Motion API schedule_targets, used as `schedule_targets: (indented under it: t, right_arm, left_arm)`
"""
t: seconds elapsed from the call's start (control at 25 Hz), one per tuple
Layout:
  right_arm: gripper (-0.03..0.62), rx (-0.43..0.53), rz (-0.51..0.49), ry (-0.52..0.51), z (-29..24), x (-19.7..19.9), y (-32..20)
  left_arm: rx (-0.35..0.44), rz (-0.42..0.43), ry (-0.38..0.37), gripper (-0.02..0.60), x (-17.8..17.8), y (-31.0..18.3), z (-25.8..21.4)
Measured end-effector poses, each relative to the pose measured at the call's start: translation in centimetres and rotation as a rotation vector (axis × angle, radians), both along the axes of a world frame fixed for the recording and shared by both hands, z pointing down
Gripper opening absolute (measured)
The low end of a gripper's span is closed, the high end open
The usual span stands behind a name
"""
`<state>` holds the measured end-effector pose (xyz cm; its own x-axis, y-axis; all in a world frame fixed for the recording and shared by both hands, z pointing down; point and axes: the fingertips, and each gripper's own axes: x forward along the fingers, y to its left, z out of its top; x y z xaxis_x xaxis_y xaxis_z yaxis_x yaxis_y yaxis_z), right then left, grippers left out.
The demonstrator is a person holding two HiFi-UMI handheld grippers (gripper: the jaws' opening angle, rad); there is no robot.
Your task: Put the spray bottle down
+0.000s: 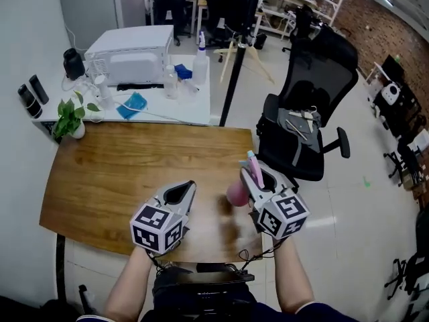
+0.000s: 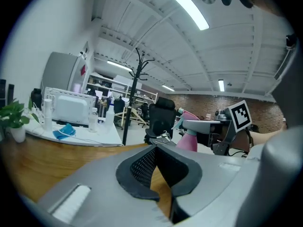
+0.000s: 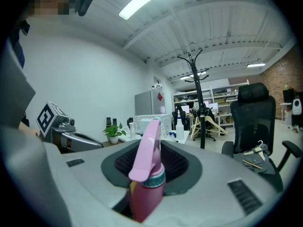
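Note:
A pink spray bottle (image 1: 236, 192) with a teal collar hangs just above the right end of the wooden table (image 1: 114, 173), near its front edge. My right gripper (image 1: 253, 174) is shut on its neck; in the right gripper view the bottle (image 3: 146, 193) stands upright between the black pads, its trigger head pointing forward. My left gripper (image 1: 189, 187) hovers over the table to the left of the bottle, shut with nothing in it. In the left gripper view its pads (image 2: 142, 167) meet at the tips, and the bottle (image 2: 189, 139) shows beyond them to the right.
A black office chair (image 1: 310, 106) stands just off the table's right end. Behind the table is a white side table (image 1: 191, 109) with a white appliance (image 1: 131, 56), bottles and a blue cloth (image 1: 133, 104). A potted plant (image 1: 70, 118) sits at the far left corner. A black pole (image 1: 234, 66) rises behind.

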<state>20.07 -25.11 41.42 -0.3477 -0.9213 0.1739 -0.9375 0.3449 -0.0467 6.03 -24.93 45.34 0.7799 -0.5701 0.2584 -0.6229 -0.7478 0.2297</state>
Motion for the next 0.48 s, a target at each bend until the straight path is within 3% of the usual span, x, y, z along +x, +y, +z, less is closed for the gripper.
schedule_targets:
  t: [0.2,0.48]
  right_arm:
    - [0.126,0.004,-0.056,-0.044,-0.2,0.0,-0.7]
    - [0.126,0.012,-0.044,-0.058,-0.3,-0.4,-1.2]
  left_arm:
    - [0.033,-0.059,-0.013,0.009,0.0,-0.8,-1.7]
    - [0.028,-0.035,-0.013,0.009,0.0,-1.4,-1.7]
